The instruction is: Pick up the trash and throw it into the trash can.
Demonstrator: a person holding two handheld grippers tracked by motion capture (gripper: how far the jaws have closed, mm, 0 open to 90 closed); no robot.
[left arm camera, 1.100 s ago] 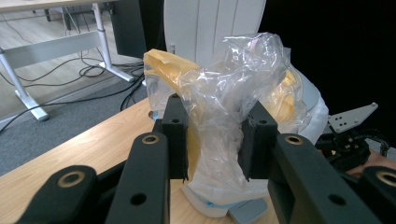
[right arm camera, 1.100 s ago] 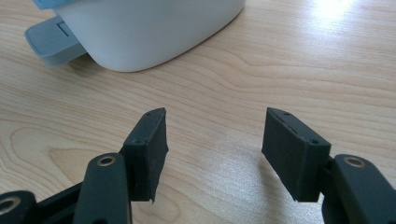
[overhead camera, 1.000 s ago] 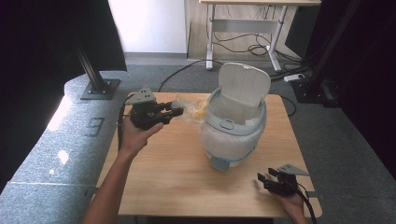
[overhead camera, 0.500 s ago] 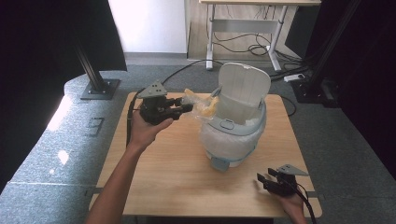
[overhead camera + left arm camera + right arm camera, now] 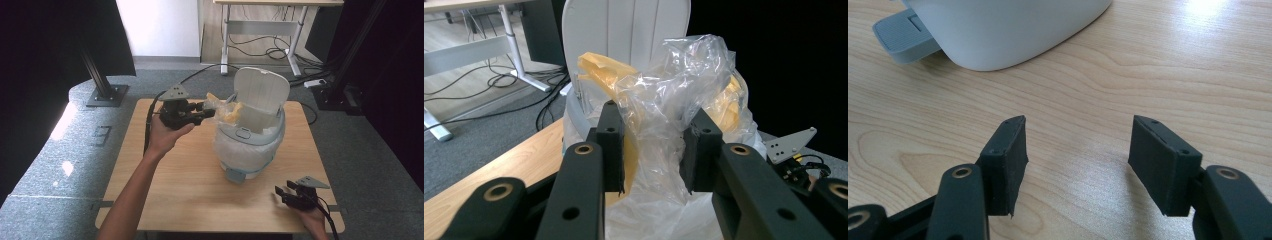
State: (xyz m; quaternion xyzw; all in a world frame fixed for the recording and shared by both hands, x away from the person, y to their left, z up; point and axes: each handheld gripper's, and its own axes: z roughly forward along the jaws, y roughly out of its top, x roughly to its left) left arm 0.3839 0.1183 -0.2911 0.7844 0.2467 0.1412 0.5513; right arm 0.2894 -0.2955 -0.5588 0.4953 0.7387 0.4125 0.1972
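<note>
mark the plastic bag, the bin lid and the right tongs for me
plastic bag (image 5: 674, 80), left gripper view, crinkled clear film between the jaws.
bin lid (image 5: 261, 95), high view, middle of the raised white lid.
right tongs (image 5: 1075, 160), right gripper view, gap midway between its fingertips.

Black two-jaw grippers with ribbed pads, brass-ringed pivots, grey triangular top plates

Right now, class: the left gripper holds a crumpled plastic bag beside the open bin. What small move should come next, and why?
Probably carry the left gripper a little further over the pedal bin and open it. Its jaws pinch the clear plastic bag at the rim, the lid stands up, and the right gripper rests open on the table.
</note>
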